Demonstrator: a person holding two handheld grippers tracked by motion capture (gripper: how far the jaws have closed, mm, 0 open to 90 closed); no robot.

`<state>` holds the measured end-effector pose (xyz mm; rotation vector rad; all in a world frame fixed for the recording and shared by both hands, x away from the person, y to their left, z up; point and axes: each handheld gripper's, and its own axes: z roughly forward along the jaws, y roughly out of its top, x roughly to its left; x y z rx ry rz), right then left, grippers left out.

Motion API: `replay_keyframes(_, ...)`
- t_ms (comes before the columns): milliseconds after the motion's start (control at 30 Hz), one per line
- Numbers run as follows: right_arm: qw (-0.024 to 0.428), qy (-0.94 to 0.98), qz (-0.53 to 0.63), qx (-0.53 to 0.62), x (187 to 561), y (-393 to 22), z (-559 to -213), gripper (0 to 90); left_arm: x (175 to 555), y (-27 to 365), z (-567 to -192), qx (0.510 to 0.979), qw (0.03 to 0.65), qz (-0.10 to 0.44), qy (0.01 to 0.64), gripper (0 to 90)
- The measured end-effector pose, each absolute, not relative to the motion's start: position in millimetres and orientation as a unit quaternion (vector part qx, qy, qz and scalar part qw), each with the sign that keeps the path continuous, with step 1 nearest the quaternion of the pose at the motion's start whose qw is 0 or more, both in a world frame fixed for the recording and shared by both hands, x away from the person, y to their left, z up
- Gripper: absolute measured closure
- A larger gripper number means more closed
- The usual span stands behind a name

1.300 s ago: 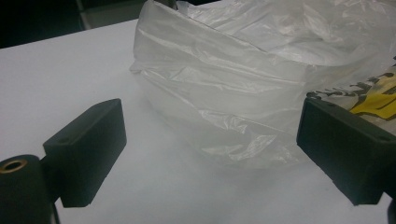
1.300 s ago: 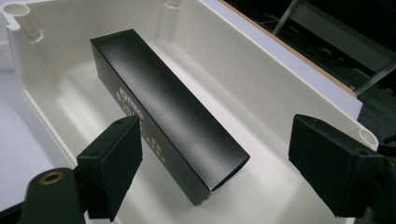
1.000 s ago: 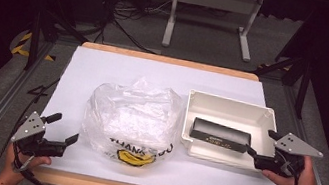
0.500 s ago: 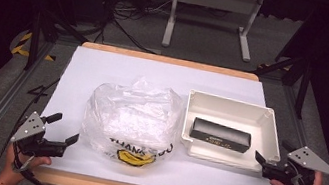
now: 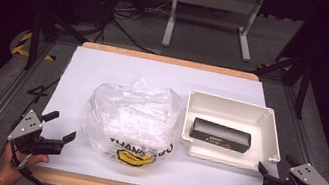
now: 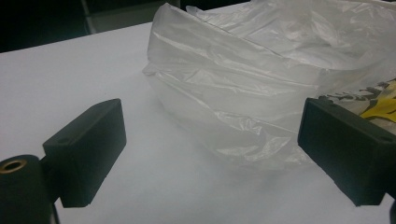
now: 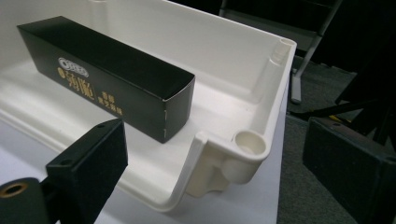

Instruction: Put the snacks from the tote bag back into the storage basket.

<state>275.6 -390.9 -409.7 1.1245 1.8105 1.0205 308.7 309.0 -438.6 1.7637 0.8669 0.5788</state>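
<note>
2 grippers rest at the near edge of the white-covered table (image 5: pixel 105 70), both with jaws spread and holding nothing. My left gripper (image 5: pixel 61 127) sits just beside the crumpled clear plastic bag with yellow print (image 5: pixel 132 120). My right gripper (image 5: pixel 275 168) sits at the near right corner of the shallow white plastic tray (image 5: pixel 274 136), which holds 1 long black cardboard box (image 5: pixel 220 135).

High view: above my side, facing forward and down over the table (image 5: pixel 105 70). My left gripper view sits close to the bag (image 6: pixel 261 79); my right, close to the tray (image 7: pixel 280 84).
</note>
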Motion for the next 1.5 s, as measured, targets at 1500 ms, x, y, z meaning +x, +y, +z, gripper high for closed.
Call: replay_keyframes(1500,0.393,0.677,0.435,0.444,263,-403,-436,7.7,313,309,-449,0.73,0.525,0.24,0.367,8.0)
